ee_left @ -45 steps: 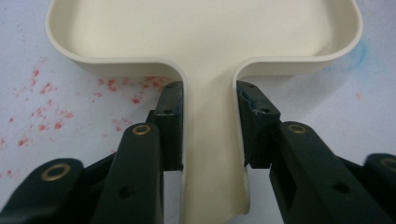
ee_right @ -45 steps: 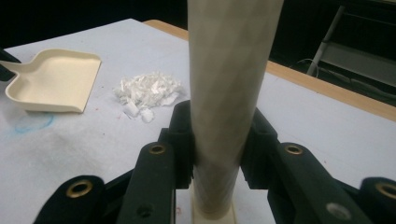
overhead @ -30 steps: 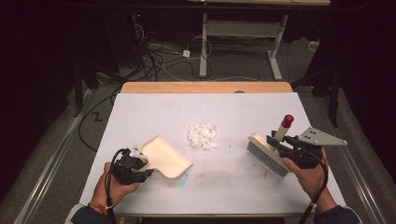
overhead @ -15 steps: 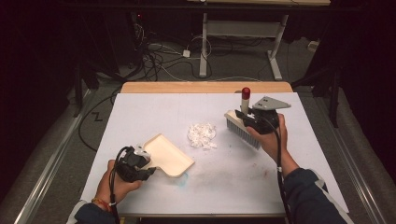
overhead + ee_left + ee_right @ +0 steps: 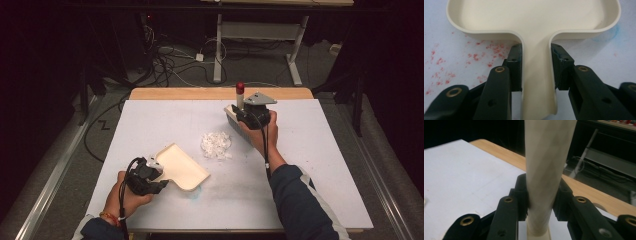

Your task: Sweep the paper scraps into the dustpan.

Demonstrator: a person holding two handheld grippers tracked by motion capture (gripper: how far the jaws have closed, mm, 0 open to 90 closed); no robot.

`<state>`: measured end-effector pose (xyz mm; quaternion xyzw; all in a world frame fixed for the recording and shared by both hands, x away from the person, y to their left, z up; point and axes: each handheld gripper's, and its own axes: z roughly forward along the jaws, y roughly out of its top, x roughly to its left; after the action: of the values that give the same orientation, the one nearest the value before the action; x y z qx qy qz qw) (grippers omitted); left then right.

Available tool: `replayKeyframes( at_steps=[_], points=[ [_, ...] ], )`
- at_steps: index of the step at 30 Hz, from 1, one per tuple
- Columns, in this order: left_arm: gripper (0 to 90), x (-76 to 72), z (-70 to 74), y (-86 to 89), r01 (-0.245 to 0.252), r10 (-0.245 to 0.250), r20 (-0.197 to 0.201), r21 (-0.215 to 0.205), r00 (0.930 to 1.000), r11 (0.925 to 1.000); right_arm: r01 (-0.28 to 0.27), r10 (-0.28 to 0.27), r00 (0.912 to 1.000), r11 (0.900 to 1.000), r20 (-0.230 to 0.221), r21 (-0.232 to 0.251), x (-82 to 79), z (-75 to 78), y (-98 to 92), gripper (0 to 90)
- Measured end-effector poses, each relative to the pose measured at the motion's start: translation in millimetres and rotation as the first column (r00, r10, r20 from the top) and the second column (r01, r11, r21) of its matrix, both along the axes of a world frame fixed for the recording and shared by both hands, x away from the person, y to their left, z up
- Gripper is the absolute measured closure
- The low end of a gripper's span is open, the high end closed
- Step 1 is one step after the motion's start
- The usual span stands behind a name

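While paper scraps [image 5: 216, 144] lie between, left tongs [image 5: 150, 172] grip dustpan [image 5: 182, 167]

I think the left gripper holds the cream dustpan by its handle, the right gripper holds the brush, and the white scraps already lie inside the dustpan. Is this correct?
Not quite. The white scraps lie on the table, between the dustpan and the brush, as the high view shows. The rest holds: the left gripper clamps the dustpan's handle, and the right gripper holds the brush.

One dustpan [image 5: 182, 167], one brush [image 5: 236, 111], one paper-scrap pile [image 5: 216, 145]

No legible text; perhaps a "Z" mark on the floor [image 5: 103, 125].
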<state>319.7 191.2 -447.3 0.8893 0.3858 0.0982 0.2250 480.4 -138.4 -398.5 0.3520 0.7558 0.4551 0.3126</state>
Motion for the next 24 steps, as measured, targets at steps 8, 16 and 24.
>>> replayKeyframes(
  at_steps=[8,16,24],
  points=[
    [63.8,5.2,-0.8,-10.4,0.026,-0.026,0.001,0.009,0.9997,0.9996,-0.058,0.058,0.9983,0.998,0.001,0.035,-9.1,-9.0,17.8,70.3],
    [63.8,11.9,-2.4,-20.5,0.039,-0.039,-0.002,0.022,0.9993,0.9990,-0.136,0.137,0.9906,0.989,0.002,0.055,-23.9,-13.3,30.1,69.4],
    [63.8,14.9,-4.9,-23.7,0.040,-0.039,-0.007,0.020,0.9992,0.9990,-0.193,0.193,0.9811,0.979,0.008,0.071,-37.1,-14.5,39.0,69.5]
  ],
)
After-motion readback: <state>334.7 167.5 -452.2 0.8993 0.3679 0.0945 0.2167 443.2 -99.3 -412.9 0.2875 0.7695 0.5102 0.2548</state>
